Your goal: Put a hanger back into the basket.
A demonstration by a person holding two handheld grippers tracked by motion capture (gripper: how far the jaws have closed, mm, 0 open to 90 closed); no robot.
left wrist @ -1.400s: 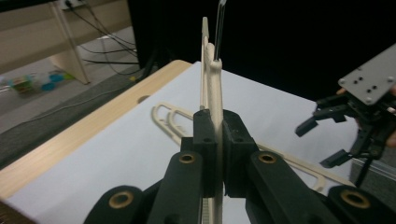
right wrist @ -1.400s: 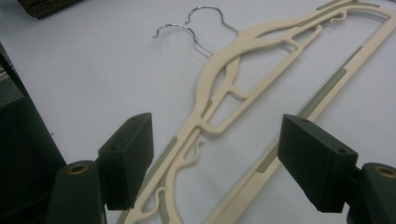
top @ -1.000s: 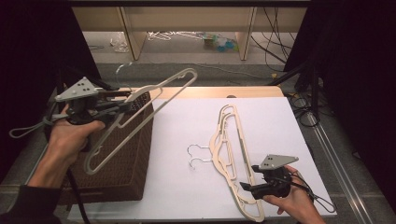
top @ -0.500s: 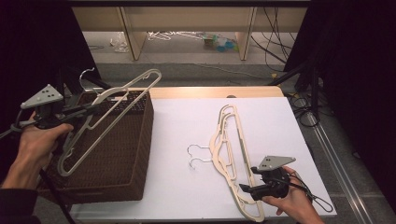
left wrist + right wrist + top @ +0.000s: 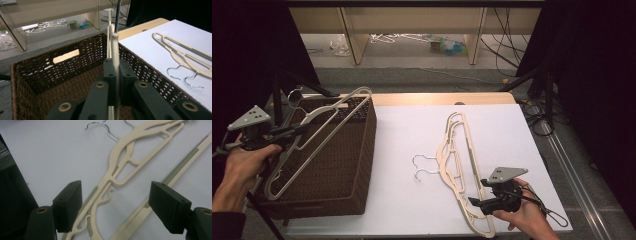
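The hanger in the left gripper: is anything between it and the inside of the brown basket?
Nothing visible is. The hanger, clamped in the left gripper, hangs slanted over the open basket, whose inside looks bare. Two more hangers lie apart on the white sheet.

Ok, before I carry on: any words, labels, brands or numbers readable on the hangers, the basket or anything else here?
None: no readable text.
Held hanger: plain cream plastic, no marking.
Hangers on the sheet: no lettering visible.
Wicker basket: no label or tag.
Clutter on the floor: too small and blurred to read.
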